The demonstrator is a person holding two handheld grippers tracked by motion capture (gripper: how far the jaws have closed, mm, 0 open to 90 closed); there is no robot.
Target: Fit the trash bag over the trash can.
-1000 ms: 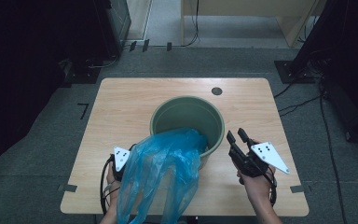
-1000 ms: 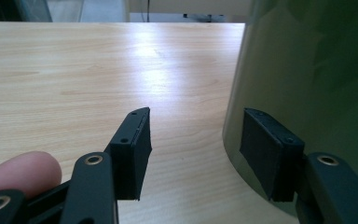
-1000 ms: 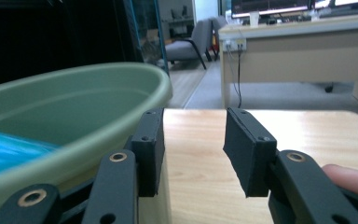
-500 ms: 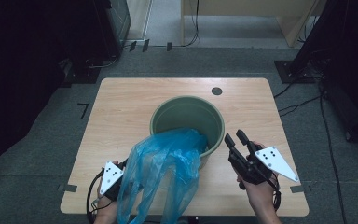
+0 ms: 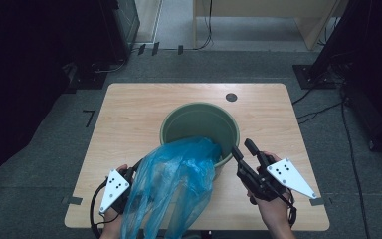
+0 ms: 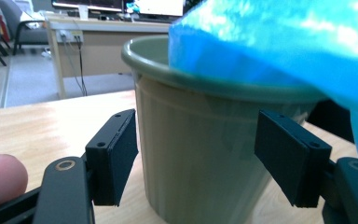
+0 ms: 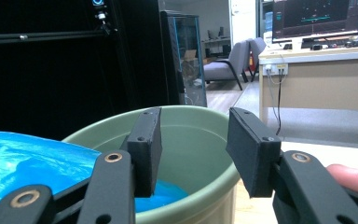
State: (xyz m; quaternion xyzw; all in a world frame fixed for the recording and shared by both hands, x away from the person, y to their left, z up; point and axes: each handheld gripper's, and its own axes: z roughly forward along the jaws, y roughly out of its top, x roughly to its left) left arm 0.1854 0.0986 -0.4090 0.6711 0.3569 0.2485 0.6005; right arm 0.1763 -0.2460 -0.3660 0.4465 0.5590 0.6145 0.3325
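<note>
Right now a person stands at the near edge of a light wooden table [image 5: 129,114], holding a two-jaw gripper in each hand. Toward the middle of the table sits a green plastic bucket [image 5: 189,119], round and upright. A thin blue plastic bag [image 5: 174,184] hangs half in and half out of it: one end lies down inside the bucket, the rest drapes over the near rim and spills toward the person, past the table's front edge.

On the left, the left gripper [image 6: 196,154] is low beside the bag, its grey three-cornered plate showing in the high view. Its jaws have just been opening and now stand wide apart with nothing pressed between them; its own view looks through the gap at the bucket's ribbed side, with the blue bag overhead.

On the right, the right gripper [image 5: 242,149] points at the bucket's near rim, close to where the bag crosses it. Its jaws stand apart with a clear gap and hold nothing.
</note>
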